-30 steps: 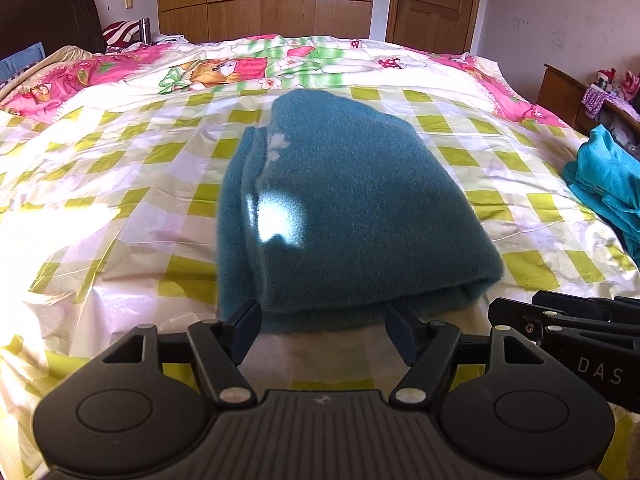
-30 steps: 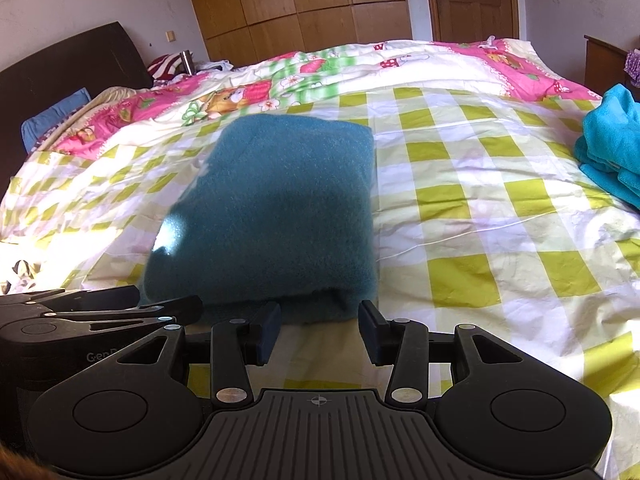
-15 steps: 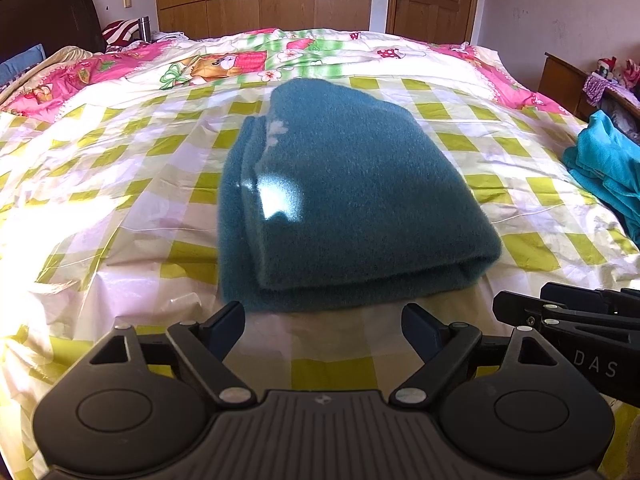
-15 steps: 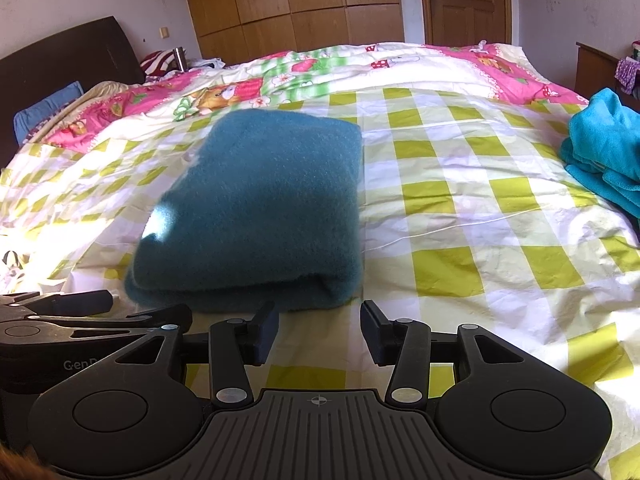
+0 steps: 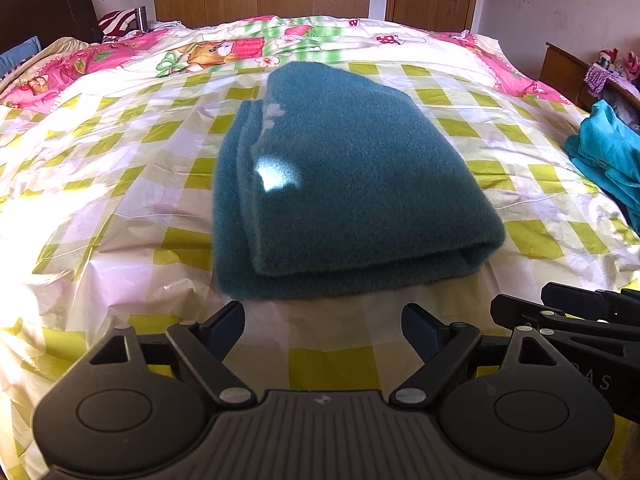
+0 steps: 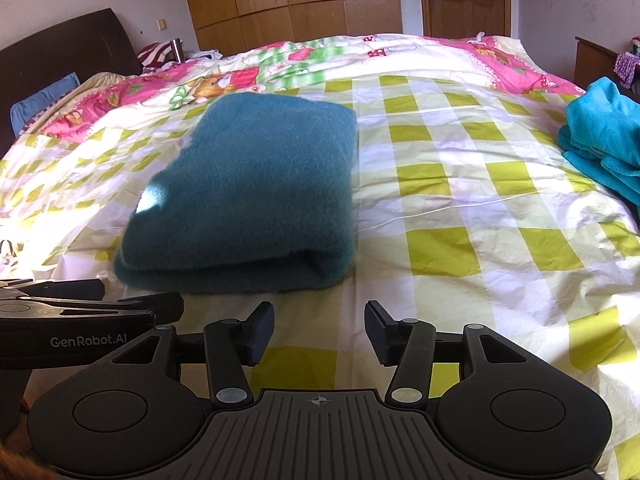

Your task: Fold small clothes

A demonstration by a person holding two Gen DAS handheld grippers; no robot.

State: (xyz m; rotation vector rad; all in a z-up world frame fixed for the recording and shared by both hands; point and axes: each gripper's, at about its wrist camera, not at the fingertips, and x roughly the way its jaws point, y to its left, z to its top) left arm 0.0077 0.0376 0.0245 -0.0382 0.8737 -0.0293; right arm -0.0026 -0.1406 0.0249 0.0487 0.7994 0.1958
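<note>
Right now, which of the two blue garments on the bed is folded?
The darker teal one just ahead of both tools: a flat, squared stack. The brighter turquoise one lies rumpled at the right edge.

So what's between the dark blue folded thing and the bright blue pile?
Only bare checked bedsheet lies between the folded garment and the turquoise pile. The right wrist view shows it best.

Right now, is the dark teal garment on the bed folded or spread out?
Folded. The dark teal garment lies as a compact rectangle on the checked bedsheet, with stacked layers and a rounded fold showing along its near edge.
</note>
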